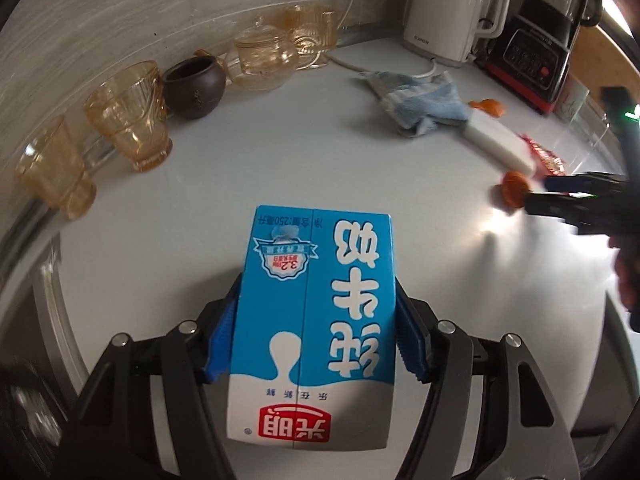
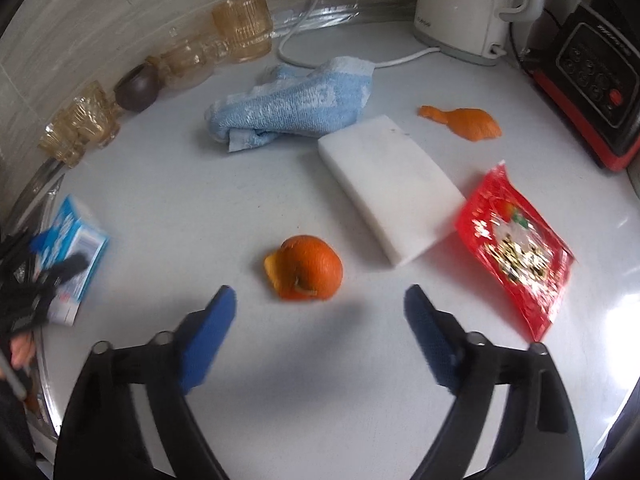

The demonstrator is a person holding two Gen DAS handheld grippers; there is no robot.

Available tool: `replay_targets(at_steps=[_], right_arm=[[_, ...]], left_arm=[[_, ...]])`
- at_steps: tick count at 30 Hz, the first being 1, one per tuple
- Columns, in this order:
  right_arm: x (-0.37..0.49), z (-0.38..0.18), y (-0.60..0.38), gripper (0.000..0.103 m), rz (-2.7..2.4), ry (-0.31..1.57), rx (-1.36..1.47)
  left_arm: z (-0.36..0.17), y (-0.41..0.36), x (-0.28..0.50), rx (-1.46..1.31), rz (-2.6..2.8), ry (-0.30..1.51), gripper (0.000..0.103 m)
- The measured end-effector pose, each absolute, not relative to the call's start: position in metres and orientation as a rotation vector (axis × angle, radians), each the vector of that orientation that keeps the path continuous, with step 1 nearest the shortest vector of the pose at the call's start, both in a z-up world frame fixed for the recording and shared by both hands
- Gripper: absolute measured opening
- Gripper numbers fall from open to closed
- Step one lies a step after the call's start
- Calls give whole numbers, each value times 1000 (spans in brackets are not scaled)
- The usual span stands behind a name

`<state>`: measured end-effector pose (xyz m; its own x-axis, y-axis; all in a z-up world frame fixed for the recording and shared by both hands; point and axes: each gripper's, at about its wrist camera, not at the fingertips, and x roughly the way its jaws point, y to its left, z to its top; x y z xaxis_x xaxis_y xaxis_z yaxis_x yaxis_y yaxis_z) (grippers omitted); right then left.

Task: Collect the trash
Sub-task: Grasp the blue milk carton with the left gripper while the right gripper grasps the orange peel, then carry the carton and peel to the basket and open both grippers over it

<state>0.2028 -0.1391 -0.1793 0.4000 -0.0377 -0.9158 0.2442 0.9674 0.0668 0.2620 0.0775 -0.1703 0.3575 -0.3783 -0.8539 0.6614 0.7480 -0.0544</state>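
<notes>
A blue and white milk carton (image 1: 316, 320) lies on the white counter (image 1: 280, 152), and my left gripper (image 1: 318, 286) is shut on it, a blue pad against each long side. In the right wrist view the same carton (image 2: 76, 248) shows at the far left. My right gripper (image 2: 320, 290) stands open just short of a domed orange peel (image 2: 306, 268), with nothing between its fingers. A flat piece of orange peel (image 2: 468, 122) and a red snack wrapper (image 2: 516, 252) lie further right.
A white sponge block (image 2: 394, 188) and a crumpled blue towel (image 2: 296, 104) lie mid-counter. Amber glass cups (image 1: 128, 120) and a brown teacup (image 1: 194, 88) line the back wall. A white kettle (image 2: 468, 4) and a black and red blender base (image 2: 592, 76) stand at the back right.
</notes>
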Motion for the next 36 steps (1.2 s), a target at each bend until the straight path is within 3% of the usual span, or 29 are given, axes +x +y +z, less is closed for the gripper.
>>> replay_targets(at_steps=[3, 6, 7, 16, 23, 36], right_arm=[[208, -185, -138, 64, -182, 1159, 182], [211, -187, -135, 39, -192, 1158, 137], [211, -186, -133, 25, -197, 1160, 121], [160, -149, -126, 22, -169, 1103, 129], [42, -116, -118, 23, -133, 1098, 125], [-129, -140, -119, 25, -38, 1200, 204]], left_arm=[[-167, 76, 239, 287, -682, 997, 64], [-165, 76, 219, 231, -693, 1016, 64], [-164, 76, 212, 222, -692, 1016, 64], [-142, 73, 159, 225, -681, 984, 64], [-125, 65, 82, 218, -776, 1019, 64], [-163, 16, -68, 261, -873, 1178, 64]])
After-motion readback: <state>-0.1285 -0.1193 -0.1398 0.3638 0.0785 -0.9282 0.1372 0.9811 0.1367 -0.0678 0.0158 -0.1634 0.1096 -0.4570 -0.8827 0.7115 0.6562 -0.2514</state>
